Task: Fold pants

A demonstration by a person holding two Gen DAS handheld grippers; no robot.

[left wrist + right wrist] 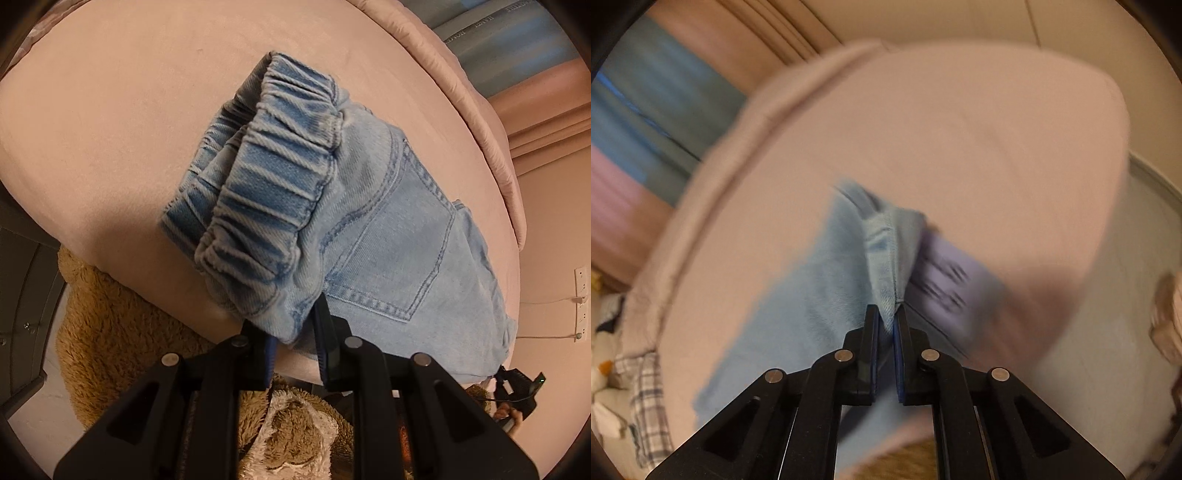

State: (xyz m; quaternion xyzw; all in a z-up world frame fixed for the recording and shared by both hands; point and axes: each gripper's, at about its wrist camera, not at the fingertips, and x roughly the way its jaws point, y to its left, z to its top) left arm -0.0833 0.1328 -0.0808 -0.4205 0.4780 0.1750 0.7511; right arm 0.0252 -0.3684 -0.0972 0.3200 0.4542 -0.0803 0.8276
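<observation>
We see a bed (92, 110) covered in smooth, dusty-pink fabric, its padded pink edge (461, 81) curving along the far side, with a blue-grey striped wall or curtain beyond it. Below the near edge of the bed lies a shaggy brown plush toy (122, 332) with a cream patch. The pants (388, 229) are light blue denim and lie on the bed, near its front edge; the gathered elastic waistband (273, 177) is ribbed and bunched, and a stitched back pocket (399, 254) sits flat beside it. The left gripper (293, 332) has its black fingers clamped on a thick fold of denim just below the waistband. In the right wrist view (heavily blurred) the right gripper (886, 319) has its fingers nearly together, pinching a thin seamed edge of the pants (798, 295); a pale lilac label (945, 277) with dark print shows just beside that edge.
</observation>
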